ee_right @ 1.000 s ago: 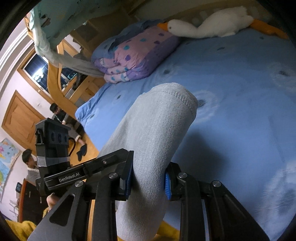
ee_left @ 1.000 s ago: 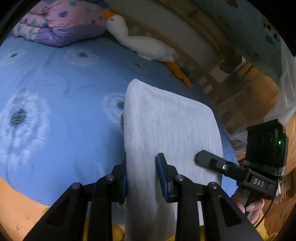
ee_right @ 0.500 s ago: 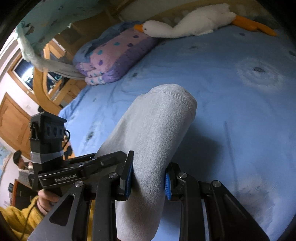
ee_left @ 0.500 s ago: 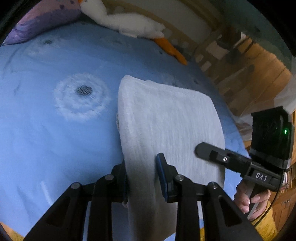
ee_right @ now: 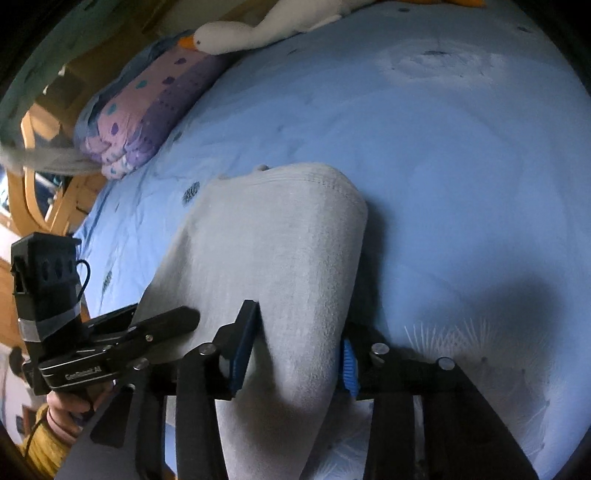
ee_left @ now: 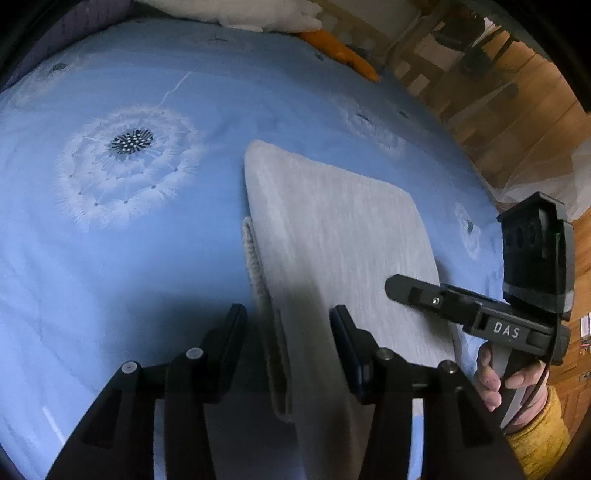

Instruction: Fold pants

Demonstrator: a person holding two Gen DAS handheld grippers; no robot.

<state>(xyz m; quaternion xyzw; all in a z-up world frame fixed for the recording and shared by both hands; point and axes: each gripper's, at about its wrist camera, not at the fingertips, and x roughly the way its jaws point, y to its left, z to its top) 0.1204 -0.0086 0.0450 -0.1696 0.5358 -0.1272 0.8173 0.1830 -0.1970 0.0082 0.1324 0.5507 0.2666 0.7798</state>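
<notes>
The grey pants (ee_left: 340, 243) lie folded on the blue bed sheet (ee_left: 110, 258); they also show in the right wrist view (ee_right: 273, 251). My left gripper (ee_left: 288, 328) is open, its jaws spread on either side of the near left edge, with a gap on the left side. My right gripper (ee_right: 295, 347) is open around the near right edge of the pants, the cloth sitting loosely between its blue pads. Each gripper shows in the other's view: the right gripper (ee_left: 417, 291) and the left gripper (ee_right: 166, 321).
A white plush goose (ee_right: 266, 29) and a folded purple spotted quilt (ee_right: 147, 110) lie at the head of the bed. The wooden bed frame (ee_right: 37, 177) and wooden floor (ee_left: 517, 92) lie beyond the mattress edges. The sheet has white dandelion prints (ee_left: 129, 155).
Both grippers have lowered the folded pants onto the sheet and opened their jaws. The pants now rest flat instead of hanging up from the grip.
</notes>
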